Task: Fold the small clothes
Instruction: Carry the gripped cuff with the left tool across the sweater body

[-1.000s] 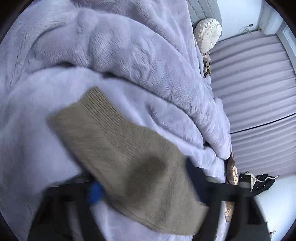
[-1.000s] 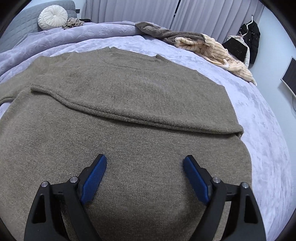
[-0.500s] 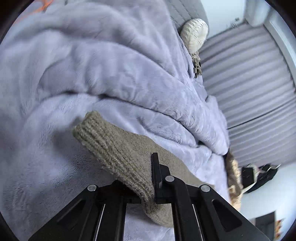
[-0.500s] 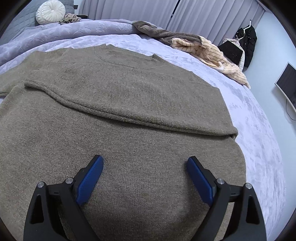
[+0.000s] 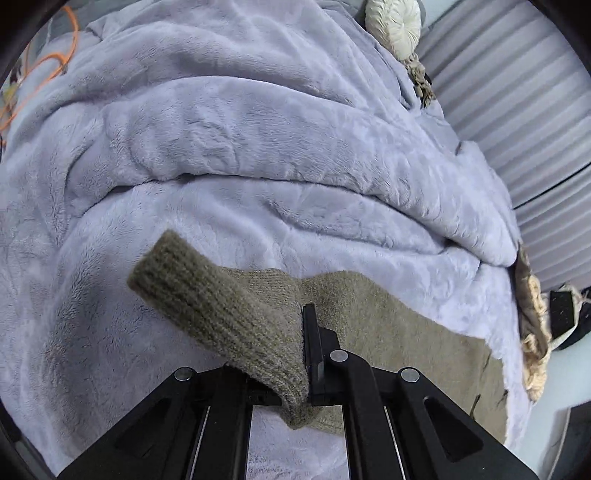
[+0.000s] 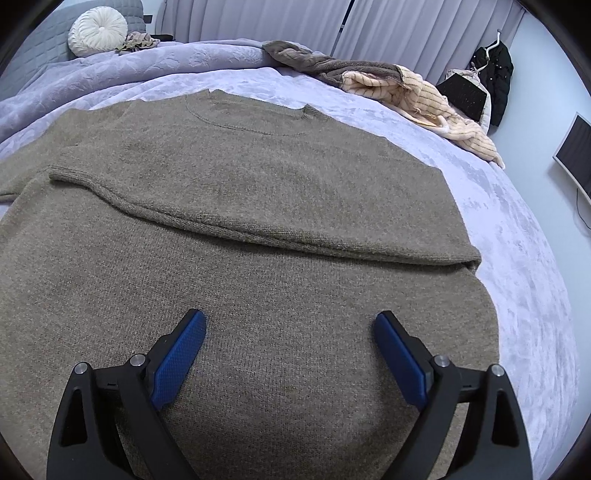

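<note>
In the left wrist view, the left gripper [image 5: 295, 354] was clamped on the ribbed cuff of the left sleeve [image 5: 221, 310] of an olive-brown knit sweater [image 5: 399, 332], the cuff standing up off the lavender plush blanket [image 5: 258, 129] that covered the bed. Held by its end like that, the sleeve seemed set to be carried across the sweater's body for a fold. The rest of the sleeve trailed toward the right, flat on the blanket. A cream round cushion [image 5: 395, 22] sat at the bed's far end, and an orange cable [image 5: 48, 62] lay past the blanket's far left edge; the blanket ahead of the cuff was bare, rumpled into soft ridges.

In the right wrist view, the right gripper [image 6: 290, 354] hovered with its blue pads [image 6: 177, 362] wide apart and holding nothing, low over the sweater's [image 6: 258, 295] lower body, perhaps to pin the cloth. The sweater lay face up near the middle of the bed, neckline away from the camera, its other sleeve [image 6: 258, 229] already folded across the chest. Blanket [image 6: 517, 258] showed open along the sweater's right edge; a heap of striped cream and brown clothes [image 6: 388, 85] lay at the bed's far right corner.
</note>
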`<state>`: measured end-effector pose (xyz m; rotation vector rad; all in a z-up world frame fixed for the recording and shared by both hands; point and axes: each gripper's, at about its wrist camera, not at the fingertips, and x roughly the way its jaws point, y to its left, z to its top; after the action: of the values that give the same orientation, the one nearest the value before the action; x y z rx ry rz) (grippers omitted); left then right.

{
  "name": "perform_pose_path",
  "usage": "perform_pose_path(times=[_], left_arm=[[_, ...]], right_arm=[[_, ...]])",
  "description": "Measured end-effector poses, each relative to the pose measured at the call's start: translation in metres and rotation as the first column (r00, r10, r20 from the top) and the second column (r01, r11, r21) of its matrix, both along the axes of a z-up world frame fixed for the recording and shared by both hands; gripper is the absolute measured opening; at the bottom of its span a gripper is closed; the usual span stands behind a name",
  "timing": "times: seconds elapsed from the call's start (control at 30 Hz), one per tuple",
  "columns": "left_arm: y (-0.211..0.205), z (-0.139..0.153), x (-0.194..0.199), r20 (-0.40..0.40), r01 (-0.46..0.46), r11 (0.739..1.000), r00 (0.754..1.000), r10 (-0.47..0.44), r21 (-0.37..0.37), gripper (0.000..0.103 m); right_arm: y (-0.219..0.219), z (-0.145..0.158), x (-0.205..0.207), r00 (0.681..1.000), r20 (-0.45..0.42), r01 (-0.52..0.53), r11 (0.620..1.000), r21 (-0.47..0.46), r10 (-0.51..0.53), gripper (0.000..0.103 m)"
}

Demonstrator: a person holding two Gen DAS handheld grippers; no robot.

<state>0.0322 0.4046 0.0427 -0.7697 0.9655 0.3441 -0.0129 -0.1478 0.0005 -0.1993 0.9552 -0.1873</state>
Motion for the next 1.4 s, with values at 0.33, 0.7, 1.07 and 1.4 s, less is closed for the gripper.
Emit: perform_pose_path(times=[0.33,0.7,1.07,1.4], left_arm=[[-0.038,0.029,0.021,-0.044,0.071,0.996,0.997,-0.068,0.062,0.007],[-0.128,0.078,0.055,-0.037,0.209,0.968,0.978,-0.206,0.138,0.007],[-0.229,0.097,0.07,-0.039,0.31,0.938,0.951,-0.308,0.153,0.007],[-0.323,0.098,0.074,-0.061,0.431,0.883,0.902,-0.428,0.185,0.007]], right_arm=[[-0.002,0.0,-0.001,1.0,0.004,0.0,1.0,0.022,0.0,0.094],[-0.004,0.0,-0.002,1.0,0.007,-0.002,0.999,0.04,0.002,0.094],[-0.009,0.001,-0.002,1.0,0.007,-0.005,0.997,0.073,0.005,0.094],[-0.018,0.023,-0.006,0.996,-0.05,-0.06,0.989,0.133,0.067,0.094]])
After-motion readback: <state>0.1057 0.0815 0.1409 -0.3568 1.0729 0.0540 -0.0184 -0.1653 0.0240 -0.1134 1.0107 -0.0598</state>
